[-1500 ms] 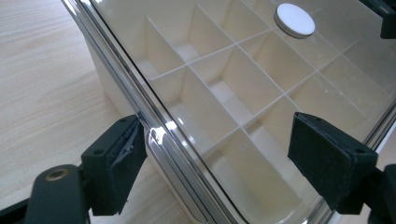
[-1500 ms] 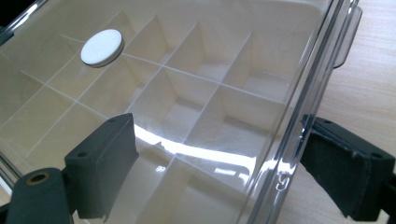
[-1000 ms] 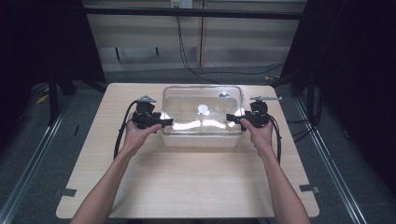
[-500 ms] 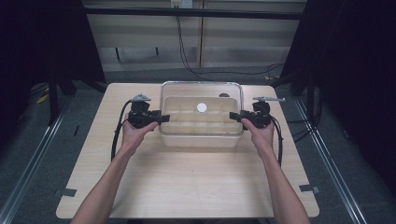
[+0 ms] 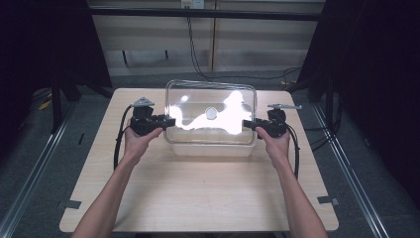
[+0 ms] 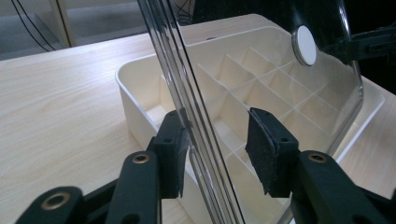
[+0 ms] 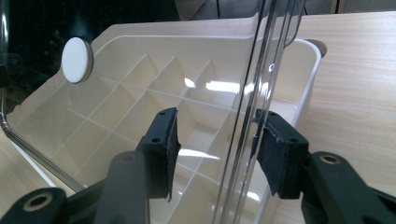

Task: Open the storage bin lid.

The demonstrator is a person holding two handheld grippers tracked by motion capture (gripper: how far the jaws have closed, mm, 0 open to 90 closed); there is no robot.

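Lid (image 5: pixel 210 113) is clear hard plastic, light but stiff and slick, tilted up over the white divided box (image 5: pixel 210 148) mid-table. Best taken at its two short edges, and that's the plan. Left gripper (image 5: pixel 166 121) has been closing, rim between its jaws: one pad (image 6: pixel 173 156) touches, the other (image 6: pixel 266 154) stands off. Right gripper (image 5: pixel 250 125), also closing, has one pad (image 7: pixel 280 151) on the rim, the other (image 7: pixel 163 147) clear. No full clamp yet.
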